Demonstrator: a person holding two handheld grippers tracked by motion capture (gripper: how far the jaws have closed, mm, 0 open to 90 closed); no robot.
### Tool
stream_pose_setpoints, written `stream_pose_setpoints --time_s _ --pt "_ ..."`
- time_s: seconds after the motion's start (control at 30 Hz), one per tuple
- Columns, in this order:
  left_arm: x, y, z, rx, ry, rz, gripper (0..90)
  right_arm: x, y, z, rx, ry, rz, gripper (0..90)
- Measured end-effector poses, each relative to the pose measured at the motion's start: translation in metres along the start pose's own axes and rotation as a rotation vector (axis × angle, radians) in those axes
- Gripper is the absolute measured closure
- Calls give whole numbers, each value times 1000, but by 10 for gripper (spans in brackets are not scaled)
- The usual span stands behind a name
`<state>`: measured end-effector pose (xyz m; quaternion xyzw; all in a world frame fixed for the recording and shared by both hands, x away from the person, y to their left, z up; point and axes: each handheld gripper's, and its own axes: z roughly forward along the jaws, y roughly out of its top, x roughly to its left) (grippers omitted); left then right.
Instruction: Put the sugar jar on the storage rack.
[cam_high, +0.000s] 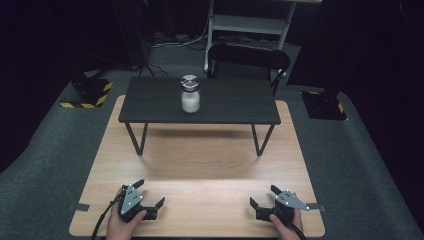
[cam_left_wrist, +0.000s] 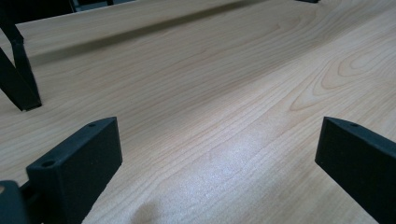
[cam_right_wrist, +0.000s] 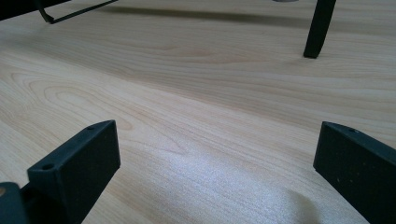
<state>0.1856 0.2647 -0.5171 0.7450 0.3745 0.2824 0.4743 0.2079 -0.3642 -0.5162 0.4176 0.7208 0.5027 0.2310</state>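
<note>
Standing alone on the small black raised shelf with thin metal legs (cam_high: 235, 102), the glass jar of white powder with a silver screw lid (cam_high: 190, 93) sits near the middle of its top, upright and easy to reach from the front. I judge it is placed there so both tools can come to it. Far from it, at the near edge of the light wooden bench (cam_high: 200, 165), the left gripper (cam_high: 149, 192) and the right gripper (cam_high: 260, 195) rest low, each held by a hand. Their jaws stand wide apart with nothing between them, probably a ready position before reaching forward.
</note>
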Motion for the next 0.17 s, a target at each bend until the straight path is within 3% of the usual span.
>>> stream_pose_setpoints --time_s 0.17 --pt "0 1 2 4 2 2 8 0 -4 -3 -17 6 -3 0"
